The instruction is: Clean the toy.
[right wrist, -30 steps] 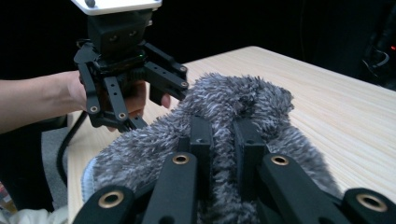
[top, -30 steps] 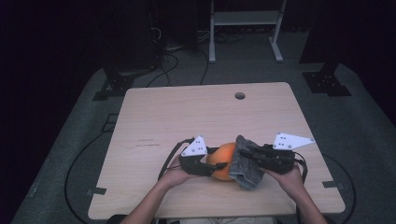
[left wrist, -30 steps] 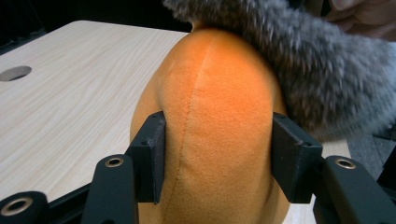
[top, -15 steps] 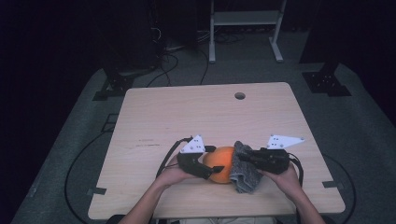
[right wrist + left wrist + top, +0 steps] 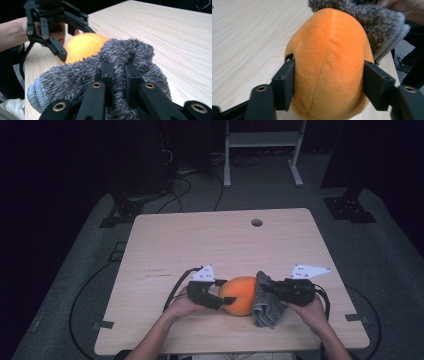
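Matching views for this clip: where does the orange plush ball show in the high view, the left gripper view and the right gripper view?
High view: the orange plush ball lies near the table's front edge, between the two grippers.
Left gripper view: centre of the picture, between that gripper's two black jaws.
Right gripper view: upper left of centre, behind the grey fuzzy sock.
Shared landmark: the grey fuzzy sock, lying against the ball in all three views.

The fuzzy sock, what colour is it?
The fuzzy sock is grey; the right gripper view shows it best.
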The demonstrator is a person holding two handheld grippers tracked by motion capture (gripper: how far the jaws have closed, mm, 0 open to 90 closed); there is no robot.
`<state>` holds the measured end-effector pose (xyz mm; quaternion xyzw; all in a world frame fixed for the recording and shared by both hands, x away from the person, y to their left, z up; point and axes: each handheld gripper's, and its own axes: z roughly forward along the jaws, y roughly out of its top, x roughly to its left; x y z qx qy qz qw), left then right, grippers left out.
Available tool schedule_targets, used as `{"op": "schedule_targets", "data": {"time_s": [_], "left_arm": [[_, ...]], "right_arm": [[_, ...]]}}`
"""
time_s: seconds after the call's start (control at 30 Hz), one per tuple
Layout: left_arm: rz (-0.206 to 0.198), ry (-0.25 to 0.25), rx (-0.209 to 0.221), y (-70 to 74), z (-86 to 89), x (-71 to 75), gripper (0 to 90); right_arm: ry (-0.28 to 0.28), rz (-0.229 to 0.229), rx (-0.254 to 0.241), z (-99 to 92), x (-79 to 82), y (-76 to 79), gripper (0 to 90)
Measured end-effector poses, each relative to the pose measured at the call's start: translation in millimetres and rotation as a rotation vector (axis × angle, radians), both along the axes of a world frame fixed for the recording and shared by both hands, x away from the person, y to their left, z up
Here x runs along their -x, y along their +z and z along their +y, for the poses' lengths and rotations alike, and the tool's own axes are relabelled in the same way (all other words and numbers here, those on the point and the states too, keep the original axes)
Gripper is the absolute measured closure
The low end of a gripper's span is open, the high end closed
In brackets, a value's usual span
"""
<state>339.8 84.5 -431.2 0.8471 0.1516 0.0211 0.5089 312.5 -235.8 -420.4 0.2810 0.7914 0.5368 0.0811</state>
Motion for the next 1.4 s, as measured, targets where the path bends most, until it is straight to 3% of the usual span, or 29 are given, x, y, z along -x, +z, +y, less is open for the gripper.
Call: {"op": "schedule_targets", "data": {"time_s": [0.1, 0.27, 0.37, 0.53, 0.67, 0.77, 0.83, 0.9, 1.07, 1.13, 1.23, 1.3, 1.4], "left_arm": [[-0.017, 0.011, 0.028, 6.4, 1.7, 2.1, 37.9], [-0.037, 0.075, 0.065, 18.3, 18.9, -2.9, 38.0], [-0.062, 0.091, 0.057, 25.3, 23.6, -1.6, 38.5], [-0.108, 0.050, -0.028, 30.6, 8.3, 9.0, 38.4], [-0.092, 0.003, -0.004, 32.3, 0.8, 14.6, 38.5], [-0.104, 0.004, -0.011, 33.8, -1.0, 17.1, 38.4], [-0.093, 0.001, -0.011, 30.6, -0.7, 15.5, 38.2], [-0.078, -0.007, -0.003, 27.1, -1.4, 14.2, 36.1], [-0.052, -0.011, 0.033, 28.1, 4.4, 8.4, 17.8], [-0.037, 0.001, 0.019, 24.7, 7.6, 4.9, 12.0], [0.007, -0.012, 0.004, 13.9, 10.0, -0.5, 9.6], [0.015, -0.025, -0.017, 8.2, 7.2, -2.5, 7.6], [0.045, -0.042, -0.007, 0.1, 1.1, -4.8, 7.9]], "right_arm": [[-0.015, 0.006, -0.012, -8.9, 2.4, 3.1, 80.3], [-0.013, -0.033, -0.114, -16.5, 8.3, 20.1, 80.4], [0.008, -0.056, -0.159, -11.8, 11.4, 30.3, 80.5], [0.064, -0.086, -0.131, 16.5, 16.9, 37.8, 80.5], [0.091, -0.100, -0.087, 36.2, 19.8, 37.1, 80.4], [0.079, -0.099, -0.034, 41.5, 18.7, 31.0, 80.5], [0.072, -0.085, 0.012, 41.0, 16.4, 24.1, 80.5], [0.074, -0.050, -0.001, 39.3, 13.1, 15.1, 80.6], [0.059, -0.033, 0.008, 33.5, 10.7, 9.8, 80.6], [0.046, -0.026, 0.001, 29.3, 9.4, 8.4, 80.5], [0.030, -0.012, -0.004, 22.8, 6.8, 6.9, 80.5], [0.015, -0.008, -0.006, 18.7, 4.5, 5.7, 80.5], [0.003, 0.006, -0.012, 14.7, 2.0, 3.9, 80.4]]}}
